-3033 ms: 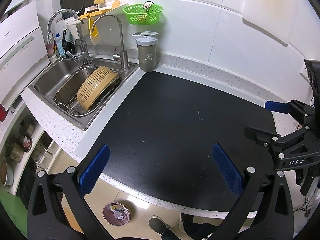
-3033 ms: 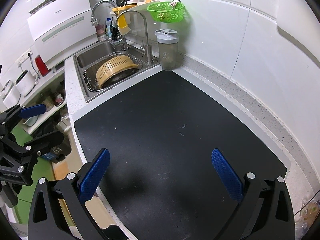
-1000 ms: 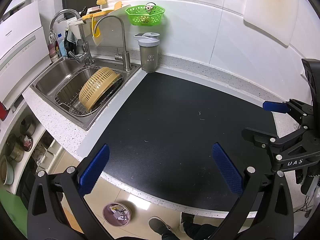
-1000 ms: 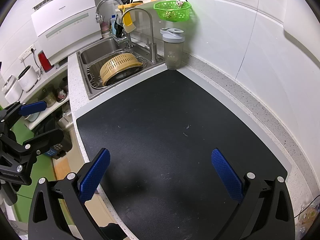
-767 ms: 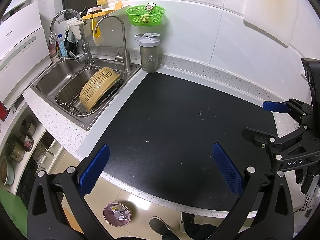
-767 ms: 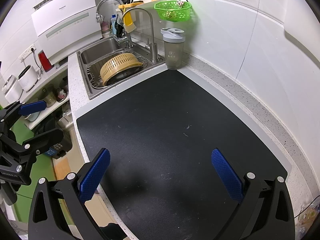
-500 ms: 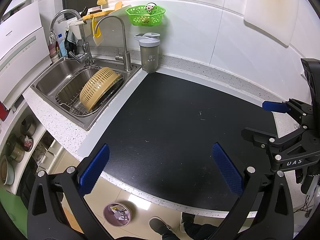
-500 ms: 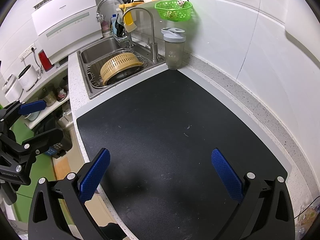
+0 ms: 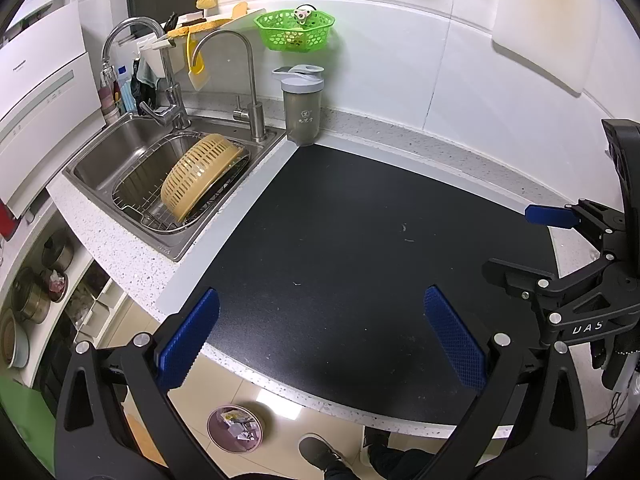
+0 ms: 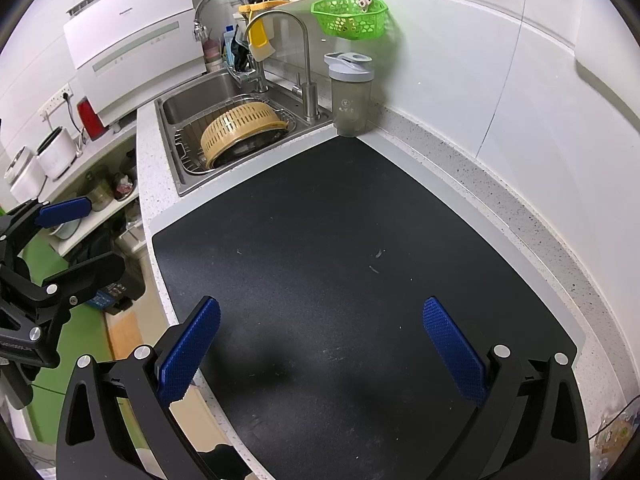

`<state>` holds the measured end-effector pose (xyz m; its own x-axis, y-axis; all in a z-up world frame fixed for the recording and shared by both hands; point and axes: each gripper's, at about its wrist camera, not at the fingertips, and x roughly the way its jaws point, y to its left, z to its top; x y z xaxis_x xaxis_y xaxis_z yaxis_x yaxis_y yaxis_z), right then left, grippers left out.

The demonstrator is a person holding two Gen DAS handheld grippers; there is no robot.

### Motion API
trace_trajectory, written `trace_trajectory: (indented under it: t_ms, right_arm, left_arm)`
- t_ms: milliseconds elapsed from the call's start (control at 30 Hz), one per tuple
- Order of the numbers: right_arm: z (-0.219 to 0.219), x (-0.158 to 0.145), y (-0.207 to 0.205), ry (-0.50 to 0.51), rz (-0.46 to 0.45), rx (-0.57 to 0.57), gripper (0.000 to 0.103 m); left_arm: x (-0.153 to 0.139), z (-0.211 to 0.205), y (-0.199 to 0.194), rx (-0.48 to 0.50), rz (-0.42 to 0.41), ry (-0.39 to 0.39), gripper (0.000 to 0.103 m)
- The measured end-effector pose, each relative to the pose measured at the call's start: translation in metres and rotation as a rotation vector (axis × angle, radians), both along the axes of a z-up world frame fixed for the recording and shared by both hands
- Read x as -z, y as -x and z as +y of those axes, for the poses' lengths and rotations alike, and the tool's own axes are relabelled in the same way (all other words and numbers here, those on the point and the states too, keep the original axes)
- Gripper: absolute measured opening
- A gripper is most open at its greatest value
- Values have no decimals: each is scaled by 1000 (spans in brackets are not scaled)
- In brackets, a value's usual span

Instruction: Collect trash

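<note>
Black matting (image 9: 360, 240) covered the counter beneath 2 grippers, the left gripper (image 9: 320, 332) and right gripper (image 10: 320, 344), both spread wide and holding nothing. Near the counter's front edge, a small bin (image 9: 236, 428) of trash (image 9: 238, 426) sat on the floor, left of a shoe (image 9: 320, 454).

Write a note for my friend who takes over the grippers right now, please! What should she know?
Left gripper: open, holding nothing, over the front of the black mat.
Right gripper: open, holding nothing, over the same mat.
Trash: a small bin on the floor below the counter edge already has scraps in it. Only tiny specks show on the mat.
Done: no big trash shows on the mat.
Left: pick up those specks, if they count, and drop them in the bin.
</note>
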<state>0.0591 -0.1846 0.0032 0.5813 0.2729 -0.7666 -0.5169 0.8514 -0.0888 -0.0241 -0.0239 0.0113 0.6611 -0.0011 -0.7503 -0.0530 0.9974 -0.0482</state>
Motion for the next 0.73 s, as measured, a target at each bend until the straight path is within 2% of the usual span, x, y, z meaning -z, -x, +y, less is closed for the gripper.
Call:
trace_trajectory:
  t_ms: [733]
  right_arm:
    - [-6,3,-4,-2,5,-1,97]
  left_arm:
    - [6,5,-14,-48,27,-2,100]
